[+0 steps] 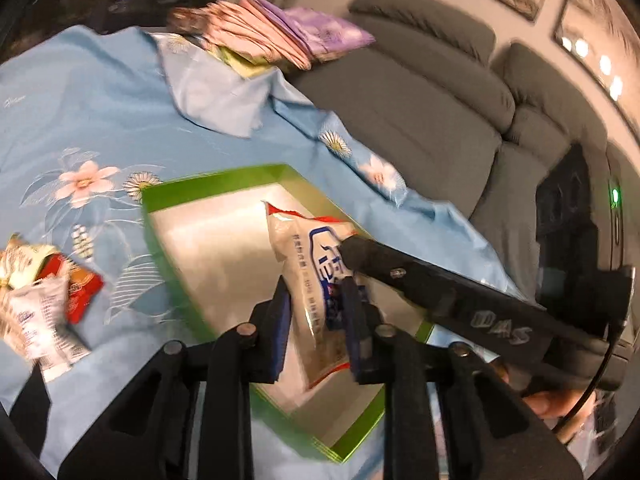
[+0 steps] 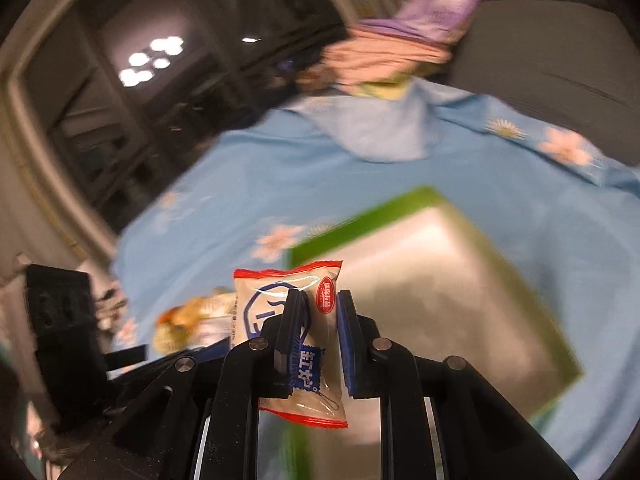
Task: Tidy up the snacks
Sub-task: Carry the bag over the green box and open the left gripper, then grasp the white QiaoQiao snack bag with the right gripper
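Snack packets (image 1: 316, 292) (image 2: 296, 340) clamped in both tools, seemingly above green box rim (image 1: 224, 186).

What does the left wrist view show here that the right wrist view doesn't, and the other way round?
Only the left wrist view shows the grey sofa, the left gripper shut on a white packet, and the right gripper's black body crossing in. Only the right wrist view shows the right gripper shut on its own packet. Both share the green box, the blue floral cloth and the pink and purple stack.
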